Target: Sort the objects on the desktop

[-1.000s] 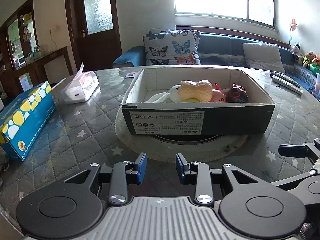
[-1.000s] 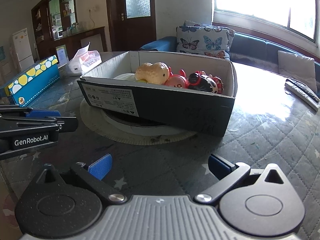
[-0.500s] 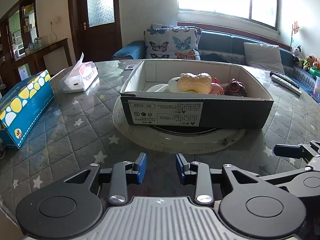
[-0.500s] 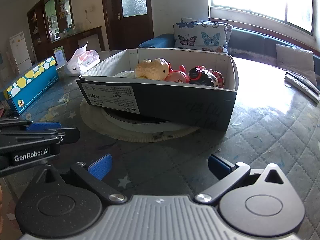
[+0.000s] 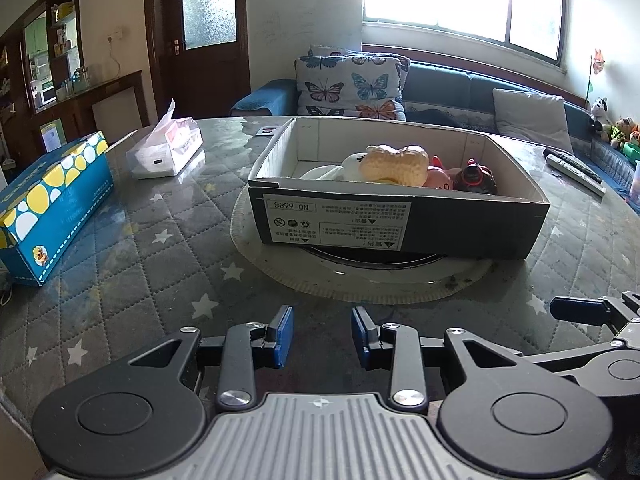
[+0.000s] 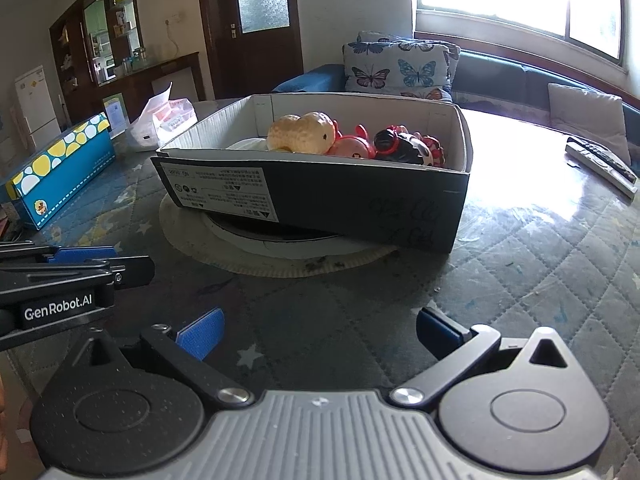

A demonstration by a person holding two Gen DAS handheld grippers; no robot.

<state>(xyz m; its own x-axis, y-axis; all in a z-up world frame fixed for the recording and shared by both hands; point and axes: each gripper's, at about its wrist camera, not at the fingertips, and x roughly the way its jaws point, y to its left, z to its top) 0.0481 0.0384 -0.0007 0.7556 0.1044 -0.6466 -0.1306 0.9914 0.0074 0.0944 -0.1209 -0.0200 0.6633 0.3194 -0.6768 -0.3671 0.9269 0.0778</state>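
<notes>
Both tongs are empty. My left tongs [image 5: 322, 336] stand with the blue pads a modest gap apart and nothing between them; my right tongs [image 6: 318, 330] are spread much wider, also over bare worktop [image 5: 132, 280]. Each pair hangs low over the near edge, aimed down and forward at the box [image 5: 400, 220].

Over the last second almost nothing has changed. The gap in each pair is the same as it was, and neither has gone toward anything. The view has only tipped a little, so that the box sits slightly lower and squarer in the left camera than it did a second ago. I read that as a pause, not a reach.

Out from the tongs, the box rests on a round mat [image 5: 280, 272] in the middle of the worktop. The toys lie together at its far side: a tan peanut-shaped one [image 5: 396, 162] on top, a pink one [image 6: 352, 146] beside it, and a black-and-red one [image 6: 400, 144] toward the right wall. To the left stand a tissue pack [image 5: 164, 152] and a blue dotted carton [image 5: 52, 200], well apart from the box; remotes [image 6: 604, 164] lie far right.

Judging from this, the small toys are already gathered and I have no piece in hand. Either the sort is finished or the next pick has not begun.
</notes>
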